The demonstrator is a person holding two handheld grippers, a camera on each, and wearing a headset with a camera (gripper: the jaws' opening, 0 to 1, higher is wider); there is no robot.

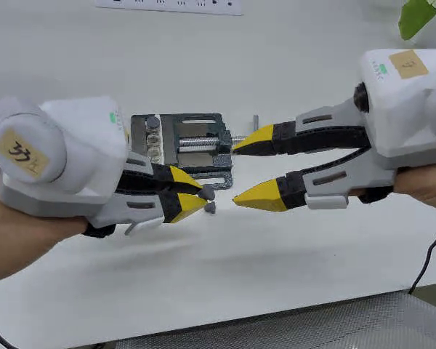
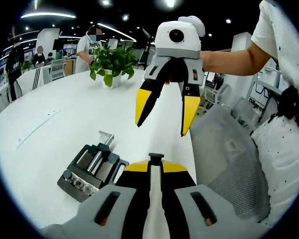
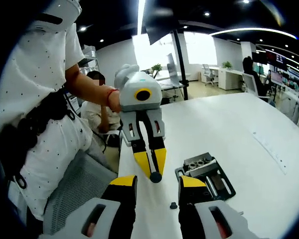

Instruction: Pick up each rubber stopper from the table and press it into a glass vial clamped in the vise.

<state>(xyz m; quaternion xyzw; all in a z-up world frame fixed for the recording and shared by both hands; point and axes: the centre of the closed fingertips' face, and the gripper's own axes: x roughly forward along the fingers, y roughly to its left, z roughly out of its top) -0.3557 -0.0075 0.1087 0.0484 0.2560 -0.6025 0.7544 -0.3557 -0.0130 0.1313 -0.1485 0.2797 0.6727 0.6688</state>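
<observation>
your left gripper (image 1: 202,195) clamps a stopper (image 1: 207,193) just before the vise (image 1: 203,129), poised for a vial (image 1: 154,142); right gripper (image 1: 235,175), jaws apart, waits beside the vise.

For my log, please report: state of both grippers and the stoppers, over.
Left gripper shut on a small dark grey rubber stopper. Right gripper open, empty. Second dark stopper loose on white table near dark metal vise. Nothing blocks the vise.
</observation>
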